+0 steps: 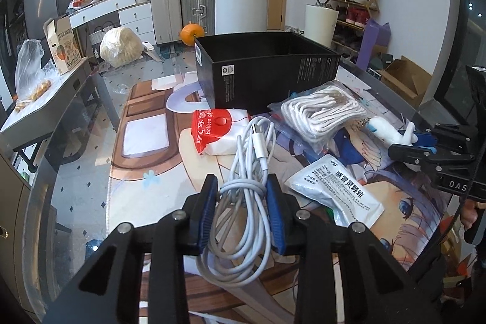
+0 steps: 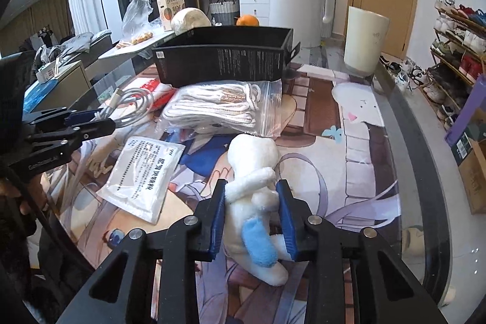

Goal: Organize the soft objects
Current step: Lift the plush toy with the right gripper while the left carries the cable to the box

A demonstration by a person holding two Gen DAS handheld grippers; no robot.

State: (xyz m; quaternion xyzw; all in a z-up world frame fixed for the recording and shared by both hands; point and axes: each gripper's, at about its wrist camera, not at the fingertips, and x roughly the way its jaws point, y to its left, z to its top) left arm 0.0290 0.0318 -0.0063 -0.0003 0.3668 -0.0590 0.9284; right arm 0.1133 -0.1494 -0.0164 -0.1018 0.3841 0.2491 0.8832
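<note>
My left gripper is shut on a coiled white charging cable, its blue pads pressing both sides of the bundle. My right gripper is shut on a white plush toy with a blue patch, lifted slightly off the mat. In the left wrist view the right gripper and the plush toy show at the right edge. The left gripper with the cable appears at the left of the right wrist view. An open black box stands behind the objects.
A zip bag of white rope, a red-and-white tissue pack and a white medicine sachet lie on the printed mat. A white cylinder stands at the glass table's right edge. An orange sits behind the box.
</note>
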